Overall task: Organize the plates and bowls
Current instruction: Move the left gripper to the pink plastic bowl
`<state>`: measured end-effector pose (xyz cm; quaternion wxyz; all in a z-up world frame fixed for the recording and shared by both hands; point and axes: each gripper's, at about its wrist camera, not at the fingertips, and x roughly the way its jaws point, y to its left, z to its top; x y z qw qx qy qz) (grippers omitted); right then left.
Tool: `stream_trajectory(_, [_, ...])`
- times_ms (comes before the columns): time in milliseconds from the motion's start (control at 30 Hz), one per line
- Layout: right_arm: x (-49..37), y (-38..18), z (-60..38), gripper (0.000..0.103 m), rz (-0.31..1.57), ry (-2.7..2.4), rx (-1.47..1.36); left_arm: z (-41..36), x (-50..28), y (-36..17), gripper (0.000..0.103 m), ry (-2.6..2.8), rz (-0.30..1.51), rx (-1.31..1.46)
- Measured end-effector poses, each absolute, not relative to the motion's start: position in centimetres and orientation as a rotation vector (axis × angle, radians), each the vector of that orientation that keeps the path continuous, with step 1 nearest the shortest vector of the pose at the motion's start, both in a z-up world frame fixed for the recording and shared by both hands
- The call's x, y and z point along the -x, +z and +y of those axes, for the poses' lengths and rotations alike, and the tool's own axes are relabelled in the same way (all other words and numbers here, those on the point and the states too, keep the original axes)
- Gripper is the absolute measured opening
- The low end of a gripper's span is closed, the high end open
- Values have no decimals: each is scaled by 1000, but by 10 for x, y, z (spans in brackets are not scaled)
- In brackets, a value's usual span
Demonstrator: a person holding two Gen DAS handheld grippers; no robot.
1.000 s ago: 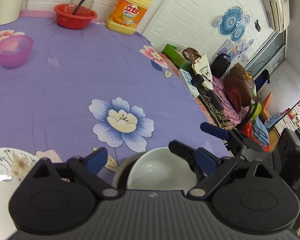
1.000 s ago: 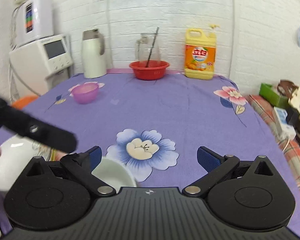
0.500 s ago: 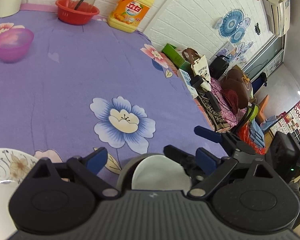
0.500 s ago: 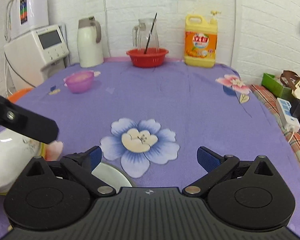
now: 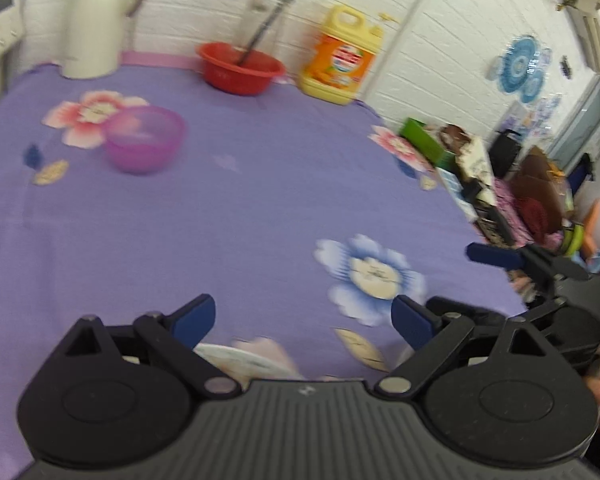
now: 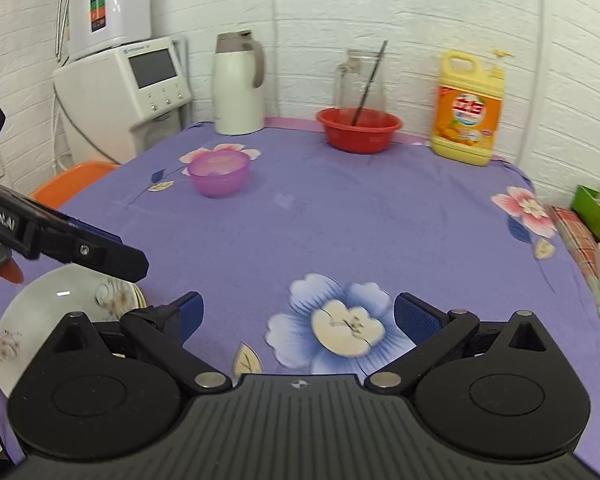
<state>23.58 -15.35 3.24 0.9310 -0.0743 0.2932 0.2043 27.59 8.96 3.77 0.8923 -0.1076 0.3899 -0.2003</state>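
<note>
On purple cloth: red basin [image 6: 359, 129] holding stick; purple bowl [image 6: 219, 173] apparently empty; both grippers' jaws apart.

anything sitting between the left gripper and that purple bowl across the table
Nothing visible. From the left gripper, jaws open and empty, only bare purple tablecloth stretches to the purple bowl. The white floral plate lies near and below it, off that line.
</note>
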Motion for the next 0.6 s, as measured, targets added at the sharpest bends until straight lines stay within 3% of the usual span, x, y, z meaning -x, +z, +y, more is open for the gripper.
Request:
stream_trajectory(300, [-338, 37, -71, 103, 660, 490, 257, 186, -366, 38, 93, -183, 759, 185])
stream_trajectory(600, [-440, -25, 6, 103, 747, 561, 331, 178, -484, -4, 93, -160, 781, 141])
